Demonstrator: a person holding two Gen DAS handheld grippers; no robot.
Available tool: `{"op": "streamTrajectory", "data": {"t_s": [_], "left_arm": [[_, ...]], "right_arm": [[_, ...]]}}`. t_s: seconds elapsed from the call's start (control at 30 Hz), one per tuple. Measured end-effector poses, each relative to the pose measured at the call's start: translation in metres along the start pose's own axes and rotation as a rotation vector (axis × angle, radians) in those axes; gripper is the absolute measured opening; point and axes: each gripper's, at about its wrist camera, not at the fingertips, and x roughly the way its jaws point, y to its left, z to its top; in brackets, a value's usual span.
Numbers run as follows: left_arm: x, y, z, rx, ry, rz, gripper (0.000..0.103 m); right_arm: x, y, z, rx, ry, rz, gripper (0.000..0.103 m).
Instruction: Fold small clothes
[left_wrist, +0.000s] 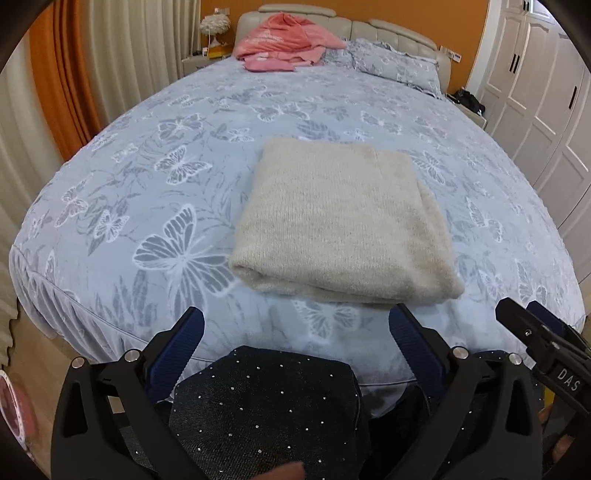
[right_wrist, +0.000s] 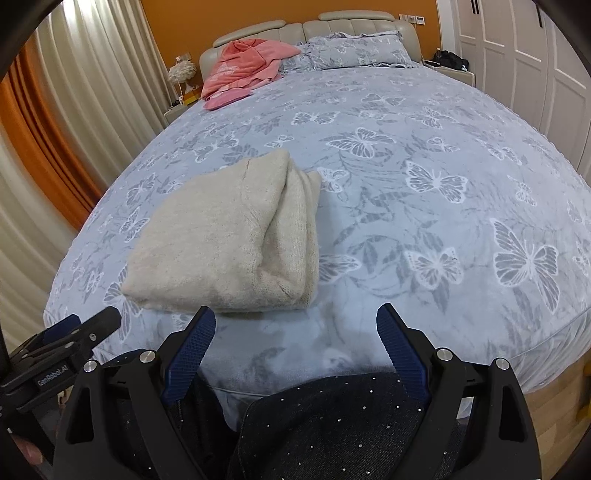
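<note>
A cream knitted garment (left_wrist: 343, 221) lies folded into a thick rectangle near the foot of the bed; in the right wrist view (right_wrist: 229, 240) it lies to the left, its layered edges facing right. My left gripper (left_wrist: 295, 325) is open and empty, held back just short of the garment's near edge. My right gripper (right_wrist: 295, 321) is open and empty, just short of the garment's near right corner. Each gripper shows at the edge of the other's view, the right one (left_wrist: 532, 325) and the left one (right_wrist: 88, 325).
The bed (left_wrist: 147, 206) has a blue-grey butterfly cover. A pink pile of clothes (left_wrist: 284, 40) lies by the headboard beside pillows (left_wrist: 388, 59). Curtains (left_wrist: 55, 74) hang left, white wardrobe doors (left_wrist: 535, 92) stand right. The person's dark studded trousers (left_wrist: 266, 413) fill the bottom.
</note>
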Motion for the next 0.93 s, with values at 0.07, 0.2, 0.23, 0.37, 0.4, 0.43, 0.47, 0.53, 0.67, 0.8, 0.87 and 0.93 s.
{"op": "streamTrajectory", "data": {"t_s": [0.07, 0.2, 0.23, 0.37, 0.4, 0.43, 0.47, 0.53, 0.67, 0.8, 0.87, 0.93], "left_arm": [[0.000, 0.001, 0.000, -0.001, 0.000, 0.004, 0.098], [0.001, 0.001, 0.000, -0.003, 0.011, 0.021, 0.098], [0.002, 0.002, -0.001, -0.003, 0.011, 0.028, 0.098], [0.004, -0.001, -0.002, 0.012, 0.011, 0.049, 0.098], [0.003, -0.002, -0.003, 0.022, 0.007, 0.048, 0.098], [0.003, -0.004, -0.003, 0.031, 0.004, 0.051, 0.098], [0.003, -0.006, -0.004, 0.043, 0.001, 0.059, 0.098], [0.002, -0.012, -0.005, 0.074, -0.012, 0.071, 0.098], [0.000, -0.017, -0.005, 0.101, -0.026, 0.090, 0.098], [0.000, -0.015, -0.005, 0.090, -0.026, 0.095, 0.097], [0.000, -0.013, -0.005, 0.078, -0.026, 0.096, 0.097], [0.002, -0.010, -0.004, 0.066, -0.018, 0.092, 0.097]], "right_arm": [[0.000, 0.000, 0.000, 0.000, 0.000, 0.000, 0.087], [0.000, 0.000, 0.000, 0.000, -0.001, -0.002, 0.087], [0.000, 0.000, 0.000, 0.000, -0.002, -0.003, 0.087], [0.000, -0.001, 0.000, 0.000, -0.001, -0.002, 0.087], [0.000, -0.001, 0.000, 0.000, -0.003, -0.002, 0.087], [0.000, -0.001, 0.000, 0.000, -0.004, -0.003, 0.087], [-0.001, -0.001, 0.000, -0.001, -0.007, -0.005, 0.087], [-0.001, 0.000, 0.000, -0.004, -0.010, -0.009, 0.087], [-0.002, 0.002, -0.001, -0.012, -0.016, -0.020, 0.087], [-0.002, 0.005, -0.002, -0.026, -0.022, -0.033, 0.087], [-0.002, 0.006, -0.002, -0.031, -0.023, -0.038, 0.087], [-0.002, 0.007, -0.002, -0.036, -0.023, -0.043, 0.087]]}}
